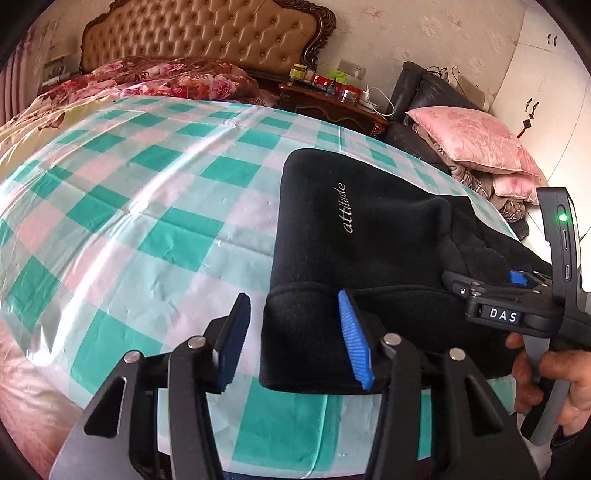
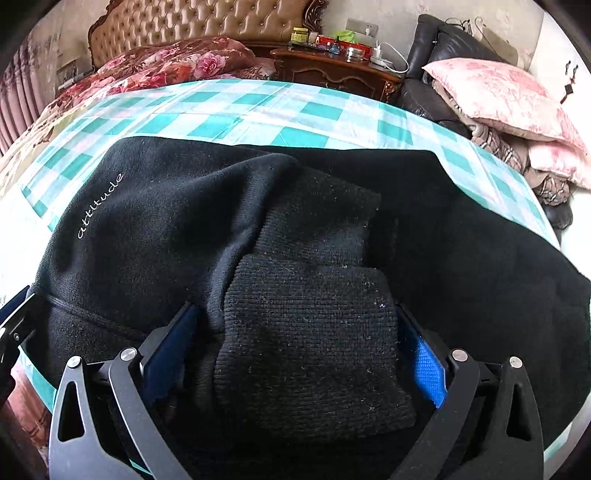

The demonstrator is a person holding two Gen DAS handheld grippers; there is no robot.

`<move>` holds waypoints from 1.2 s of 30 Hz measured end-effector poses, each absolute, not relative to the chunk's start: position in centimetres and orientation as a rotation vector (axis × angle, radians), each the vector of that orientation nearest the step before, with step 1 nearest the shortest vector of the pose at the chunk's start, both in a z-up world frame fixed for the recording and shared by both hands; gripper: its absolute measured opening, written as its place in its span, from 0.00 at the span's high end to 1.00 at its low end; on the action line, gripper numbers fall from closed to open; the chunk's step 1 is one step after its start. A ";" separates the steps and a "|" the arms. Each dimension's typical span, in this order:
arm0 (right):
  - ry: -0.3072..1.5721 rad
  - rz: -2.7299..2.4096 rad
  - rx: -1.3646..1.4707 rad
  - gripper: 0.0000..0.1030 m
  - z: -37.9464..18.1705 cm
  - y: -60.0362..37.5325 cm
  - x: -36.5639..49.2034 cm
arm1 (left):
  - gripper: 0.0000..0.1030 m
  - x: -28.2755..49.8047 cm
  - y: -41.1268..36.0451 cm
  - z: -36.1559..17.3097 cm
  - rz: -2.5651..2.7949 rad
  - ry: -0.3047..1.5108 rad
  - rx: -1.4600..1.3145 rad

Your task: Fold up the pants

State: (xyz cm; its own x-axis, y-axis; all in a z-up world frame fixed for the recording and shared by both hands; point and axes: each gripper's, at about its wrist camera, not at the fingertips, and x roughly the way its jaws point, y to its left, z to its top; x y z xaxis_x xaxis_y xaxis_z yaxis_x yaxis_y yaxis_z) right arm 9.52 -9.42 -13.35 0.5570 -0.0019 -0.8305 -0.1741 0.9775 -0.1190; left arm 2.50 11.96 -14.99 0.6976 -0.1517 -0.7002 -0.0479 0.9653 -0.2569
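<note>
Black pants with white "attitude" lettering lie folded on the green-checked bed cover. My left gripper is open at the pants' near left corner: its right blue pad rests against the waistband edge, its left pad is over the cover. My right gripper is open wide, with the knitted cuffs of the pants bunched between its fingers. It also shows in the left wrist view, over the pants' right side.
A tufted headboard and floral quilt stand at the far end of the bed. A wooden nightstand with jars and a dark chair with pink pillows stand to the right.
</note>
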 end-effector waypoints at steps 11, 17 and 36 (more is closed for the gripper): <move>0.979 0.139 -0.153 0.05 -13.7 -10.0 9.7 | 0.51 2.5 13.4 -15.9 -0.161 0.810 -0.450; 0.975 0.144 -0.147 0.05 -13.7 -10.0 9.6 | 0.57 2.7 14.5 -16.5 -0.207 0.825 -0.552; 0.966 0.145 -0.143 0.05 -13.7 -10.0 9.4 | 0.62 2.7 14.0 -15.8 -0.242 0.840 -0.588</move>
